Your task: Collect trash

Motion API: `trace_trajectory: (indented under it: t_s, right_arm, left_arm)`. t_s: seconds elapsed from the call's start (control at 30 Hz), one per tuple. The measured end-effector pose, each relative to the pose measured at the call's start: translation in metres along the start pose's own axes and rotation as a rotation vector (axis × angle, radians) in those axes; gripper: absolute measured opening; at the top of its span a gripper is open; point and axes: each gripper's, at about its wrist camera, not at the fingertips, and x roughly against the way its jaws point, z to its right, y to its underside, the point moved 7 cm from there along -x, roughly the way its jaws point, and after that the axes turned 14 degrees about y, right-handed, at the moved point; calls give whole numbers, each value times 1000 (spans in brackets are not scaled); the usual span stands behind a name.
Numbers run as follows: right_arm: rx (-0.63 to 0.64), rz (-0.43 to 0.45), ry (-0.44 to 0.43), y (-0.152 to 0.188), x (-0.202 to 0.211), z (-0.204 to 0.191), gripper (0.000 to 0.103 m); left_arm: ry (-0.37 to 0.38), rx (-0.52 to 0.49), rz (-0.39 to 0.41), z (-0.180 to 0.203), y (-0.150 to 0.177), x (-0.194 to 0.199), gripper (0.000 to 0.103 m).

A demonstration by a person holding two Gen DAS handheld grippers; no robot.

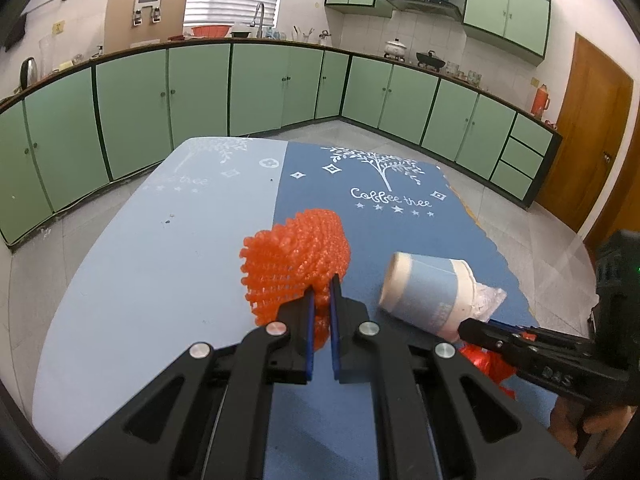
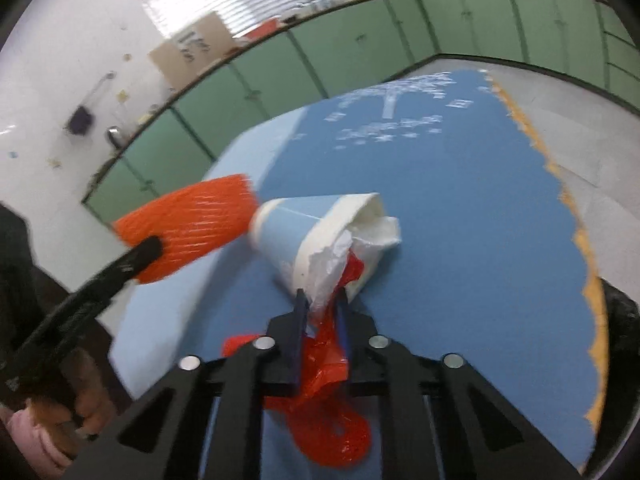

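Left wrist view: left gripper (image 1: 322,285) clenched on the orange foam fruit net (image 1: 294,264), held up just left of the tipped paper cup (image 1: 426,294). Best kept pinched firmly and lifted clear, since such springy mesh could slip. Cup lying on its side on the blue tablecloth (image 1: 360,208), beige with a blue band, crumpled clear plastic at its mouth.

Right wrist view: right gripper (image 2: 322,306) nearly closed on the white and red plastic film (image 2: 326,344) trailing from the cup's (image 2: 304,236) mouth. Gentle pull advisable, lest the cup roll. Net (image 2: 192,224) just left of the cup.
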Motion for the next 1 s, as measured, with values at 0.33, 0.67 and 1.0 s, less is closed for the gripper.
trace_trajectory:
  t_s: [0.33, 0.67, 1.0]
  right_arm:
    - [6, 73, 3, -4, 29, -8, 20]
    - [-80, 59, -25, -6, 31, 16, 4]
    - [-54, 92, 25, -9, 39, 10, 2]
  left_arm:
    - [11, -8, -3, 3, 1, 0, 5]
    - [-4, 6, -35, -2, 9, -8, 7]
    - [5, -19, 33, 9, 1, 31, 13]
